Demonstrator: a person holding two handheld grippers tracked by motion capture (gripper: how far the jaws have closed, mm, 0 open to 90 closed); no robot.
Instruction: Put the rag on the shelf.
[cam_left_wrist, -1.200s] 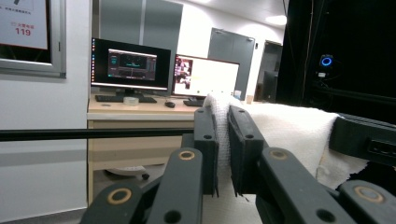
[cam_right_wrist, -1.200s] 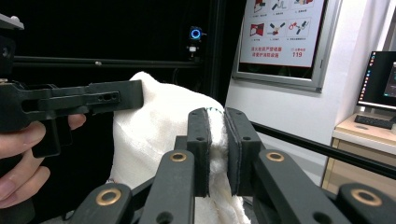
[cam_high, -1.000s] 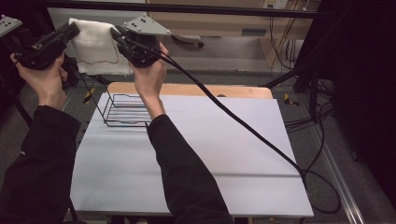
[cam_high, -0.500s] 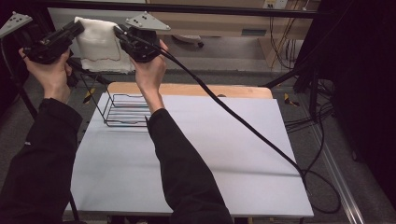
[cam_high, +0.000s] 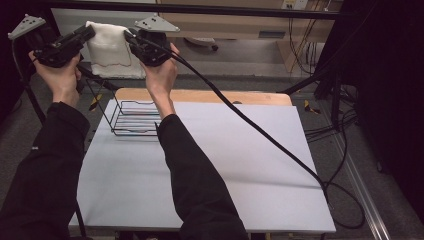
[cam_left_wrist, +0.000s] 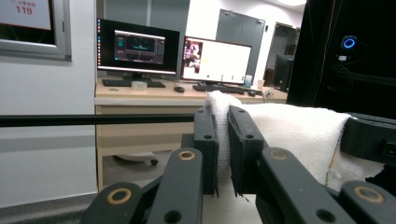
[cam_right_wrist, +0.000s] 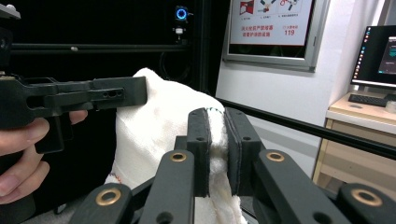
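1. Both grippers are raised well above the rack (cam_high: 134, 119), which stands at the far left of the bench (cam_high: 240, 170). A white towel (cam_high: 109, 49) hangs stretched between them, above and beyond the rack.

2. The left gripper (cam_high: 89, 33) has its jaws closed tight on one top corner of the towel; in its own view the cloth (cam_left_wrist: 299, 135) is pinched between the two black jaws and runs away to the right, towards the other gripper.

3. The right gripper (cam_high: 131, 38) is clamped on the opposite top corner. Its own view shows the towel (cam_right_wrist: 154, 126) squeezed between the jaws, with the left gripper (cam_right_wrist: 116, 95) gripping the far end.

4. Held by two corners like this, the towel falls open as a flat sheet under its own weight. I'd say that is the point: spread out, it can be laid evenly over something or folded cleanly.

5. The hands are kept apart so the top edge stays fairly taut; closer together, it would sag and bunch.

6. The rack sits almost directly below the towel, on the hands' side. My guess is the towel is meant to be draped over its wires, so it is being carried high to clear the rack's top edge.

7. The rest of the bench, to the right of the rack, is bare.
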